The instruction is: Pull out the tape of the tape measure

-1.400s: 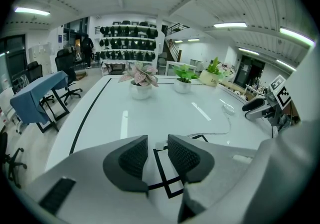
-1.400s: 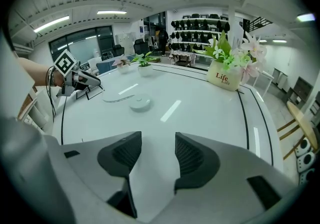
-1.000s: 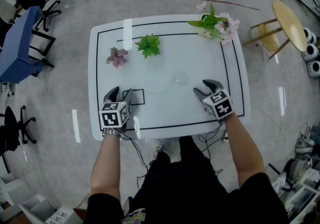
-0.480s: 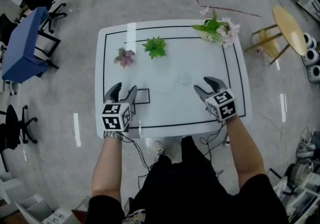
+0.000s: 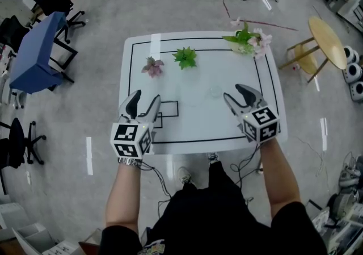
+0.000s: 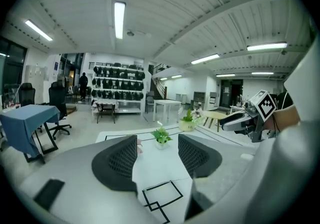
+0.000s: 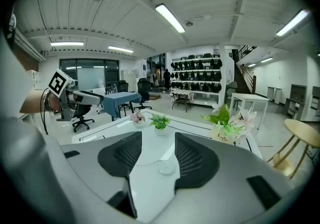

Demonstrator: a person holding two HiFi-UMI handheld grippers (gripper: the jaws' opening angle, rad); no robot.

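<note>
Approach, by my reading, is the step going on: no tape is being pulled yet, and neither gripper is holding anything. The left gripper (image 5: 146, 98), at the lower left of the head view, is hovering over the near left part of the white table (image 5: 198, 145), above a black square outline (image 5: 168, 109). Its jaws are standing wide apart and have just been opening further, with only bare tabletop showing between them. The right gripper (image 5: 233, 92), at centre right, is also gaping, its jaws released and empty.

The one candidate for the tape measure is a small round clear thing (image 5: 214, 91) lying flat near the table's middle. I am not able to tell for sure that it is the measure, and no tab or blade is showing. It is sitting just left of the right gripper's tips in the head view, well apart from the left gripper. In the right gripper view that clear thing (image 7: 166, 167) is appearing low in the gap between the jaws, ahead of them and untouched.

Next, I judge, one gripper is going to have to pin the case while the other pinches the tape's end, both coming down to the table first.
</note>
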